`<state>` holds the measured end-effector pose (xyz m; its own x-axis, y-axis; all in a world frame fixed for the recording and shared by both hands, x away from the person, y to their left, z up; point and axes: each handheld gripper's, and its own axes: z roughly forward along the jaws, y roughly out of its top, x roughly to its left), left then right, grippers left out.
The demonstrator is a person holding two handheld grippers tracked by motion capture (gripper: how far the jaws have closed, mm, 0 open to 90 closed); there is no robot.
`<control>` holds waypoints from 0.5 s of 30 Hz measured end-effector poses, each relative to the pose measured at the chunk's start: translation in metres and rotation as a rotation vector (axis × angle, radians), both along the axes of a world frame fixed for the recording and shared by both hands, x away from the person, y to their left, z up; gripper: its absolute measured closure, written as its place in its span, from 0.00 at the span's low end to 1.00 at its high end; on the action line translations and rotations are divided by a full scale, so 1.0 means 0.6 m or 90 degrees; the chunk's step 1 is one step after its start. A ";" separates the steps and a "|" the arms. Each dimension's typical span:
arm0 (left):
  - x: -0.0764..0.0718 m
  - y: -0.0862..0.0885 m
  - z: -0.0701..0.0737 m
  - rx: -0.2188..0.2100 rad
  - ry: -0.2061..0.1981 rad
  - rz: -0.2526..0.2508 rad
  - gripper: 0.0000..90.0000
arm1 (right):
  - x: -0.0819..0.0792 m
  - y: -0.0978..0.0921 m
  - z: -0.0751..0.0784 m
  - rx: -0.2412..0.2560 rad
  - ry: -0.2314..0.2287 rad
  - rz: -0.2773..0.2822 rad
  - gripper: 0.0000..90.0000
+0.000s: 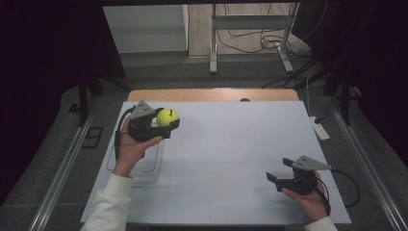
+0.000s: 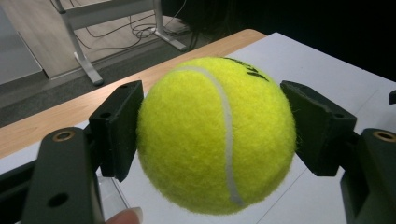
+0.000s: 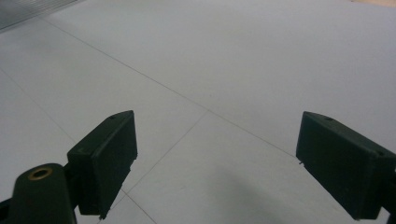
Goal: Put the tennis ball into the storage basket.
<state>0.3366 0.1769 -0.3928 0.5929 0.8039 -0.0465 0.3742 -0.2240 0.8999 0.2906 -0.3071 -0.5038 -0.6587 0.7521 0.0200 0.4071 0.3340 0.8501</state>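
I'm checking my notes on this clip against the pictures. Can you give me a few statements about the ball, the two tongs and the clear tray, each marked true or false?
1. The left tongs are shut on the tennis ball. True.
2. The right tongs hold a second ball. False: they are open with nothing between the jaws, above the white table cover.
3. The ball lies inside the clear tray. False: in the high view it is held up in the tongs, beyond the tray.
4. The ball is yellow-green with a white seam. True.
5. The two tongs touch each other. False: they are far apart, at opposite sides of the table.
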 end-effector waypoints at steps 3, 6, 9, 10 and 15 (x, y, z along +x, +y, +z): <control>0.003 0.002 -0.002 0.004 0.002 0.009 0.29 | 0.000 -0.001 0.001 0.002 -0.002 -0.004 0.14; 0.004 0.004 -0.002 0.004 0.001 0.014 0.29 | -0.002 -0.002 0.001 0.004 -0.003 -0.006 0.14; 0.008 0.009 -0.003 -0.001 0.002 0.024 0.29 | -0.004 -0.005 0.002 0.009 -0.002 -0.008 0.14; 0.009 0.010 -0.003 0.000 0.003 0.027 0.29 | -0.004 -0.006 0.002 0.010 -0.002 -0.009 0.14; 0.016 0.024 -0.004 0.002 0.010 0.048 0.29 | -0.005 -0.007 0.003 0.015 -0.002 -0.009 0.14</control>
